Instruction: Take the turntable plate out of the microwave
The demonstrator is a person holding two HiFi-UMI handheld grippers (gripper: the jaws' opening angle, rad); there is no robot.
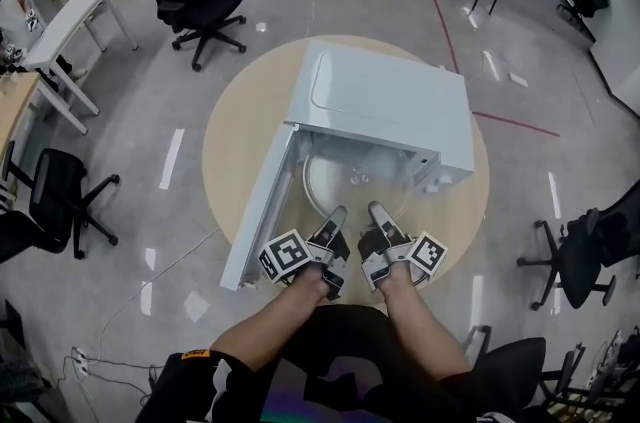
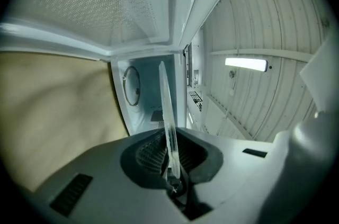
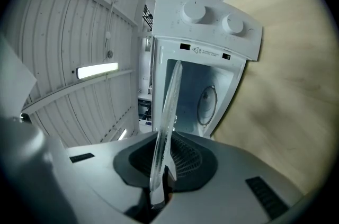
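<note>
Left gripper (image 1: pixel 336 221) and right gripper (image 1: pixel 380 217) are each clamped on the near rim of the turntable plate (image 1: pixel 348 179), which lies in the mouth of the open microwave (image 1: pixel 390 101). Drawing it out cleanly likely calls for matched, level pulls so the glass neither twists nor clips the door (image 1: pixel 262 211). Both forearms reach forward side by side, grippers level.

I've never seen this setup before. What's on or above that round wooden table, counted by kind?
Microwave: 1
Glass turntable plate: 1
Grippers: 2, the left gripper and the right gripper, each clamped on the plate's rim
Total: 4
</note>
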